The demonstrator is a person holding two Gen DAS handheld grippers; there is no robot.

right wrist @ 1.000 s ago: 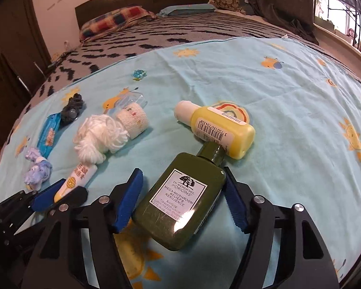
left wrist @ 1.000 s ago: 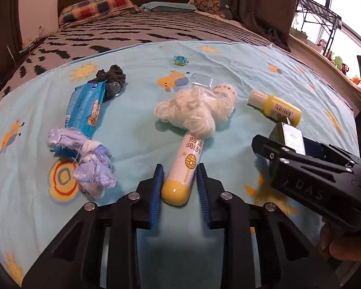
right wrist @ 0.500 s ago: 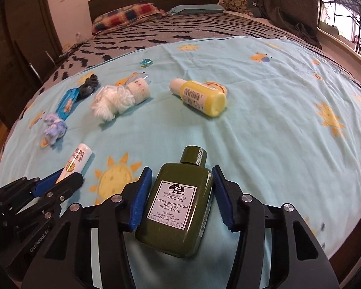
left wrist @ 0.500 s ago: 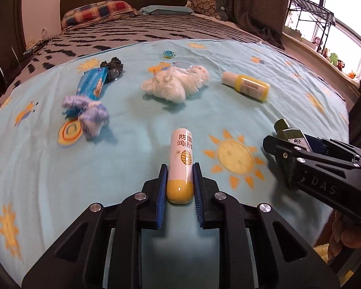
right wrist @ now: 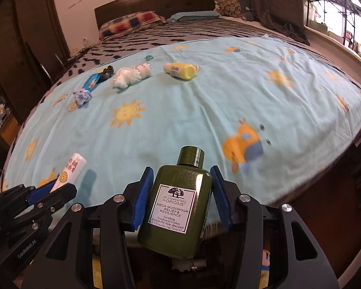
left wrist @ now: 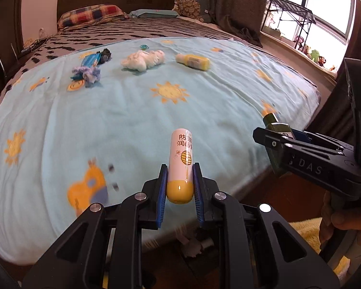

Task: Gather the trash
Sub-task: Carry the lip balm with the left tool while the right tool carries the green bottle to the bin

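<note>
Left wrist view: left gripper [left wrist: 179,187], black with blue pads, is clamped on the yellow end of a white cylindrical tube [left wrist: 181,161] printed with Chinese characters and a beehive drawing; tube held at lower centre of frame, above the near edge of the light-blue sun-print blanket [left wrist: 132,120] on the bed. At right of frame the right gripper [left wrist: 274,132], body lettered "DAS", held by a hand [left wrist: 337,219].

Right wrist view: right gripper [right wrist: 181,192] clamped on a dark green rectangular bottle [right wrist: 175,207], cap pointing up-frame, at lower centre. White label reads "DR. ANDREW WEIL for ORIGINS / MEGA-MUSHROOM RELIEF & RESILIENCE / Soothing Treatment Lotion". Its pads closed in on the bottle's sides within the last second. Left gripper's body at lower left reads "GenRobot.AI".

Lying on the blanket, upper left of frame: yellow bottle with white cap and barcode label [right wrist: 179,70]; white fluffy bundle [right wrist: 130,77]; blue wrapper [right wrist: 92,82]; blue-white crumpled wad [right wrist: 82,96].
</note>
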